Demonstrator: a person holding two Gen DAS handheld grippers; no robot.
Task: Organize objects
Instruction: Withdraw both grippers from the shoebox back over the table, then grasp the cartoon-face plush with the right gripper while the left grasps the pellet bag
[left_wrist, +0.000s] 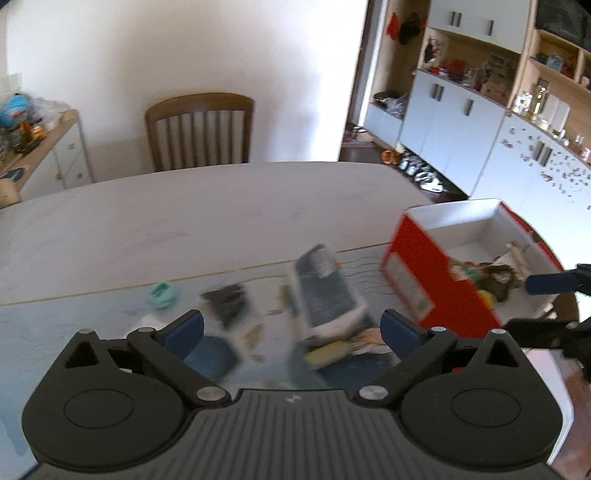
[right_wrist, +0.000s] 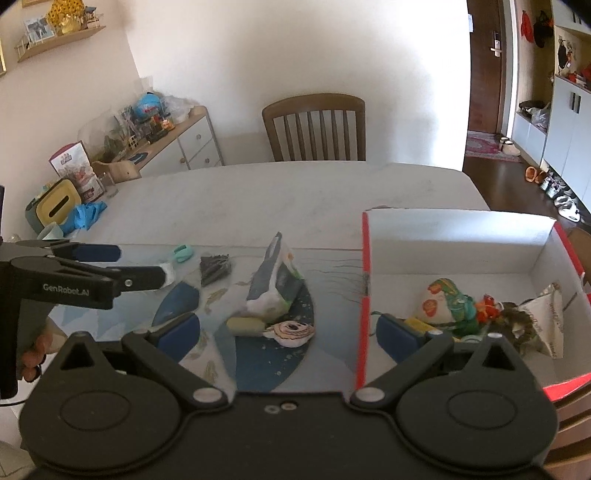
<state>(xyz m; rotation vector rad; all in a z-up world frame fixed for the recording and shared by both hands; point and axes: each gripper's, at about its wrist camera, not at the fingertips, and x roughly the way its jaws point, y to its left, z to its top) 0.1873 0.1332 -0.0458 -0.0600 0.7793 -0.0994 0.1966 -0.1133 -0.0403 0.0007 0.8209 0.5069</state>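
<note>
A red box with a white inside (right_wrist: 458, 236) (left_wrist: 417, 273) stands on the table at the right and holds several soft toys (right_wrist: 454, 299). On the blue mat lie a grey-white pouch (right_wrist: 273, 284) (left_wrist: 325, 291), a yellow piece (right_wrist: 245, 325), a round eye-patterned patch (right_wrist: 293, 332), a dark bundle (right_wrist: 215, 267) (left_wrist: 227, 301) and a mint clip (right_wrist: 181, 253) (left_wrist: 162, 294). My left gripper (left_wrist: 291, 330) is open and empty above the mat; it also shows in the right wrist view (right_wrist: 136, 264). My right gripper (right_wrist: 288, 332) is open and empty, straddling the box's red wall.
A wooden chair (right_wrist: 316, 127) stands at the table's far side. A sideboard (right_wrist: 173, 144) with clutter is at the back left. A yellow tissue box (right_wrist: 55, 206) and blue gloves (right_wrist: 83, 216) lie at the table's left edge. Cabinets (left_wrist: 461, 122) line the right wall.
</note>
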